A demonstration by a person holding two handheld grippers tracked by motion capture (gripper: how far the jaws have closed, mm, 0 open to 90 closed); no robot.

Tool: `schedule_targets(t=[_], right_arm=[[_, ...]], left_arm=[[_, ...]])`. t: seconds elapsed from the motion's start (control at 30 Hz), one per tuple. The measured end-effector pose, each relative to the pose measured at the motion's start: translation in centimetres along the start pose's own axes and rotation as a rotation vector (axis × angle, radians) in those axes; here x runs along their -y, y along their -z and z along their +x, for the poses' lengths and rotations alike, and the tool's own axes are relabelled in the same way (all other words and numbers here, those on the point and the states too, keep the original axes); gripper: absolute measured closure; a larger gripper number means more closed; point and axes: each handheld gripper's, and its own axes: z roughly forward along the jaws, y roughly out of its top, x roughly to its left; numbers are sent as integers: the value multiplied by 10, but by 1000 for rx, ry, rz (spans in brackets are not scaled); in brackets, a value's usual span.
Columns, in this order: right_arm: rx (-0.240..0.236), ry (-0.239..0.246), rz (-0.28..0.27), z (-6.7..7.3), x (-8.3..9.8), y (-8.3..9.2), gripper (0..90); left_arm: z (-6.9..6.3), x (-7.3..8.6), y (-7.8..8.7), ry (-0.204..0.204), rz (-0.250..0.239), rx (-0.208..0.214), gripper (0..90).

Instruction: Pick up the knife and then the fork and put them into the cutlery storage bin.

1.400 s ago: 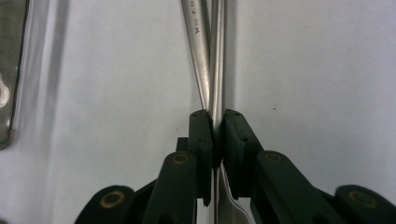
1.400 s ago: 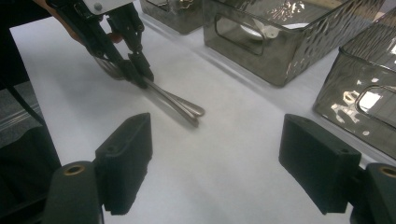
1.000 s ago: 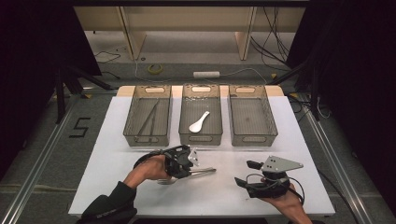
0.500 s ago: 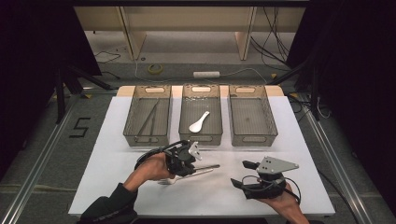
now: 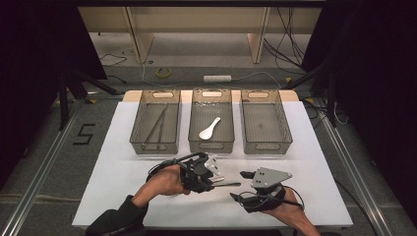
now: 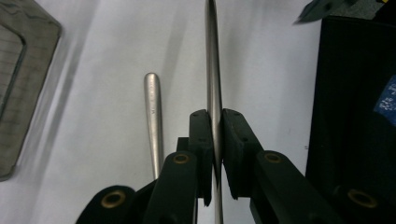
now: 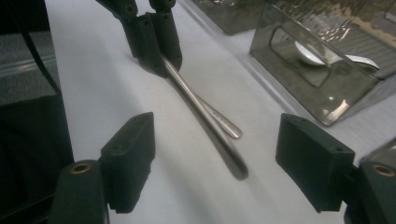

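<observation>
one legible mark: a black numeral "5" point(image 5: 84, 134) on the grey floor point(image 5: 44, 162), at about nine o'clock from the white table point(image 5: 118, 162), just off its left edge. faint engraving runs along the handle of the metal utensil point(image 6: 153, 116) lying on the table in the left gripper view; too small to read.

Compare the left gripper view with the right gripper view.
Left gripper view adds: a close look at the left gripper shut on the held utensil, seen edge-on, plus a tray corner. Right gripper view adds: the right gripper, jaws open, and a white spoon in the middle tray. Both: the held utensil, the second utensil lying on the white table.
</observation>
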Motion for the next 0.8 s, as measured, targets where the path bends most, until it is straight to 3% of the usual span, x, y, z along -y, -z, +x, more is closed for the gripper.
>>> schedule_targets(t=[0.2, 0.43, 0.8], right_arm=[[-63, 45, 49, 2, -5, -15, 358], [-79, 129, 94, 5, -7, -24, 463], [-111, 203, 137, 12, -8, -31, 633]], left_arm=[[-4, -3, 1, -18, 7, 12, 822], [-9, -5, 4, -33, -1, 33, 822], [-17, -10, 3, -64, 12, 62, 822]])
